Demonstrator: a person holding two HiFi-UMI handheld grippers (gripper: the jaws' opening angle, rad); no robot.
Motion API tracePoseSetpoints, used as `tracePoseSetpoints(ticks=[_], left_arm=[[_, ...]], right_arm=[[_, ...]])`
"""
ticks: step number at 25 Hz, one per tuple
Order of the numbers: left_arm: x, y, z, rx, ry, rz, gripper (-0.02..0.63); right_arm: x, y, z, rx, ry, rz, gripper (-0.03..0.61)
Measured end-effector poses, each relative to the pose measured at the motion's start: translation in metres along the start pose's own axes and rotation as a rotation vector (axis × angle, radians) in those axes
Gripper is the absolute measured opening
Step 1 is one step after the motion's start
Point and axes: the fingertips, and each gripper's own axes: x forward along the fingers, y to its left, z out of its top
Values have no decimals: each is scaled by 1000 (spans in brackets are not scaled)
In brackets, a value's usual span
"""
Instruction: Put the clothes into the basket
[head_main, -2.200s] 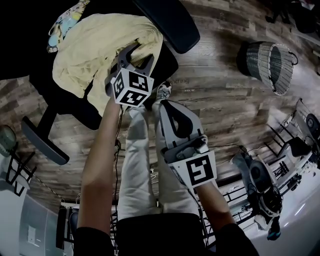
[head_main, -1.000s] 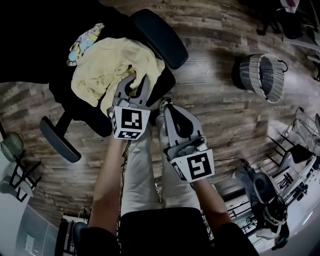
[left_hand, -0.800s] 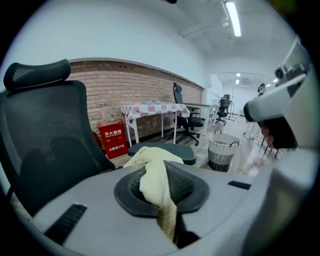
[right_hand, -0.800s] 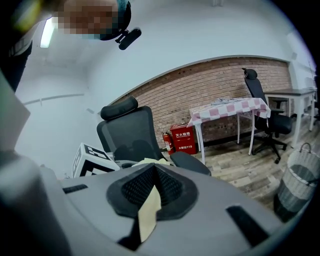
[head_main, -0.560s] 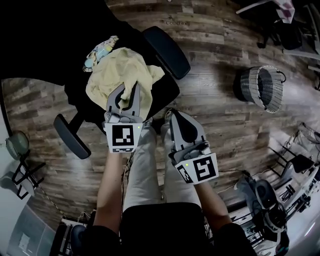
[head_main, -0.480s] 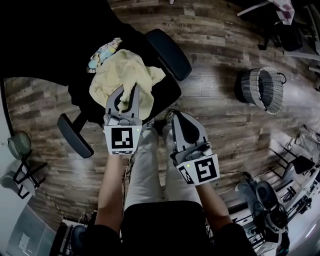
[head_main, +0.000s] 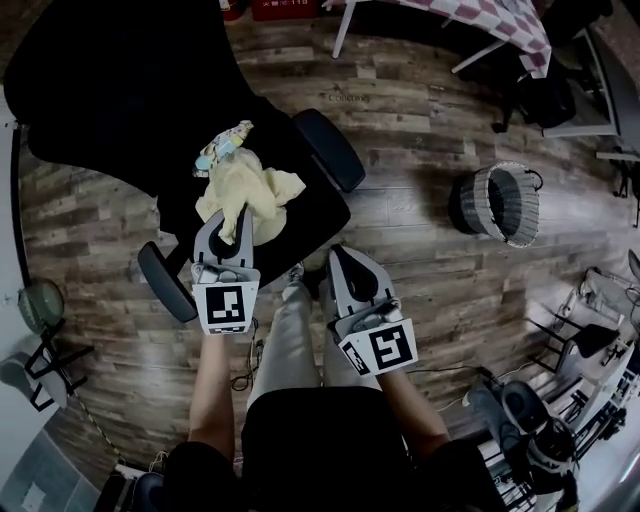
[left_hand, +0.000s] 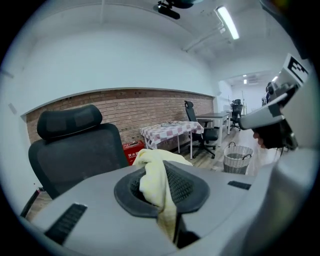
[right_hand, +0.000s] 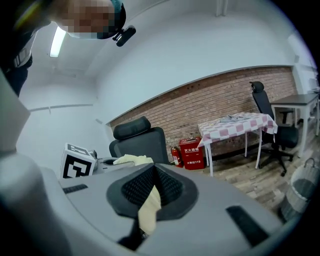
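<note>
Gripping a yellow cloth over the chair seat, the left tongs are clamped on its fold; the right tongs pinch a strip of yellow cloth too. A patterned cloth lies at the seat's back edge. The basket stands on the floor, well apart from the chair, both cloths outside it.

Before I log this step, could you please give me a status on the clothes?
Left gripper jaws shut on yellow garment, over chair. Right gripper jaws shut on pale yellow fabric. Basket stands apart on floor; nothing seen between.
</note>
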Motion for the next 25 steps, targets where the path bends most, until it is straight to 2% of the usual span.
tracePoseSetpoints(ticks=[5,16,25], left_arm=[[-18,13,36,1,-37,19,37],[-55,10,93,-93,-109,37,37],[-81,3,149,-83,-177,-2,37]], right_arm=[[-6,22,25,-39,-7,41,9],[-29,75,72,-129,-54,126,9],[-50,89,123,-178,-130,105,9]])
